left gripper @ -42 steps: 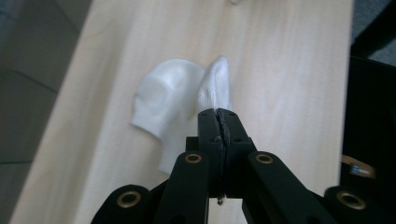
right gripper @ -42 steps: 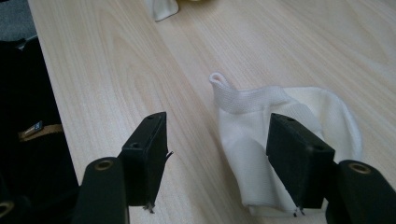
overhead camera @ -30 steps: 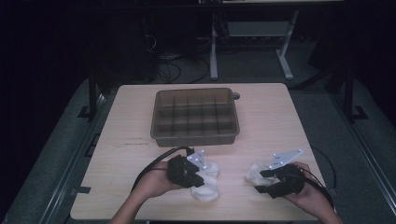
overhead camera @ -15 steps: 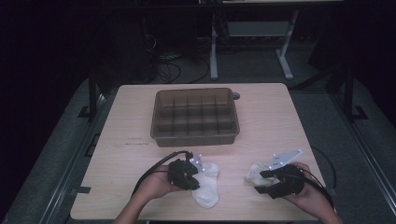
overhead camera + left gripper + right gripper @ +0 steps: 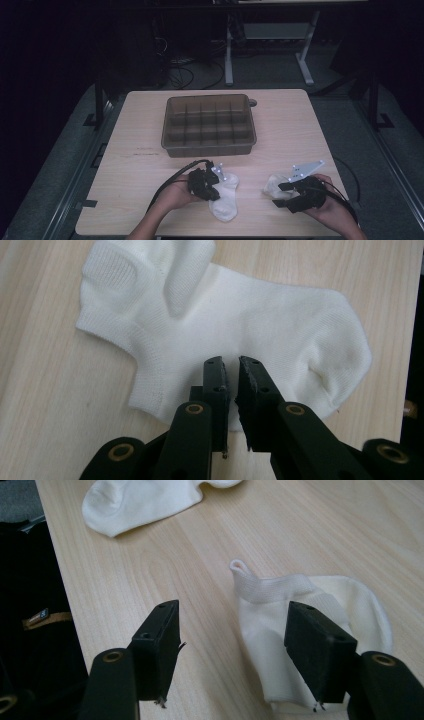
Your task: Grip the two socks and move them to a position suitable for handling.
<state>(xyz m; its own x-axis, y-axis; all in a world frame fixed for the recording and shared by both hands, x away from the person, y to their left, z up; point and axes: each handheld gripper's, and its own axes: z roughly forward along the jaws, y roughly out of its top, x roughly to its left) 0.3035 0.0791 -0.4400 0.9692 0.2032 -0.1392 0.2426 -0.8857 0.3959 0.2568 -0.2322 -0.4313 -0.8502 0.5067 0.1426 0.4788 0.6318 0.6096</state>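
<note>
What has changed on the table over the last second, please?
The left gripper has sunk toward the table with its white sock, which now lies flat on the wood; the jaws stay nearly shut over its middle. The right gripper stayed put, jaws open beside the second sock. The brown divided tray has not moved.
</note>
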